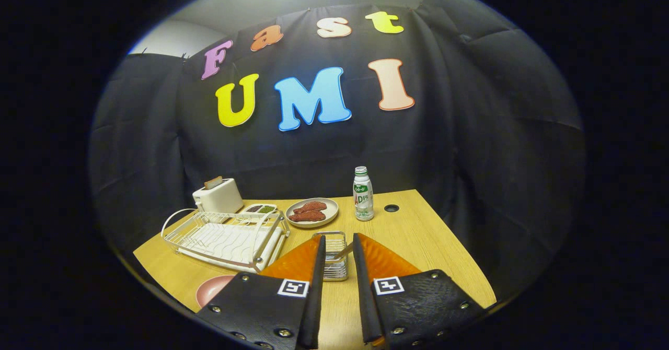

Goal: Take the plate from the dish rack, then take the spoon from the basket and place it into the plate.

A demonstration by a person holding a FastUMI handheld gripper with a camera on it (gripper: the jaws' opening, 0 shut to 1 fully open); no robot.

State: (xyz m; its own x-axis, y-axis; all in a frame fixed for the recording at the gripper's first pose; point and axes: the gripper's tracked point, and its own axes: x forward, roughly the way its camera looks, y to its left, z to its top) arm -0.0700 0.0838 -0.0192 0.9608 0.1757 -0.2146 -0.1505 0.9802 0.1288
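One spoon leans inside the small wire basket, its pale handle slanting up toward the right-hand finger; its bowl is hidden down among the wires. The basket is a boxy cage of thin, shiny metal rods, standing on the table between the two fingers and just ahead of their tips. The gripper is spread — its two fingers flank the basket with a gap on each side, and I cannot tell whether either pad touches the wire. Each finger is a flat wedge shape, bolted to a textured plate that carries a square printed marker.

Left of the fingers, close to the near edge of the table, lies the pink plate — round, smooth and matte, partly hidden behind the left finger's mount. Beyond it sits the dish rack, a long white wire frame with curved end loops and a wavy ribbed tray beneath.

Farther back stand a boxy cream toaster with a slice poking from its slot, a small two-part dish holding dark and green contents, and a shallow grey plate carrying reddish-brown, meat-like pieces. To its right stands a white plastic bottle, upright, with a green-printed label. A round dark hole sits in the pale wood-grain table just beside the bottle.
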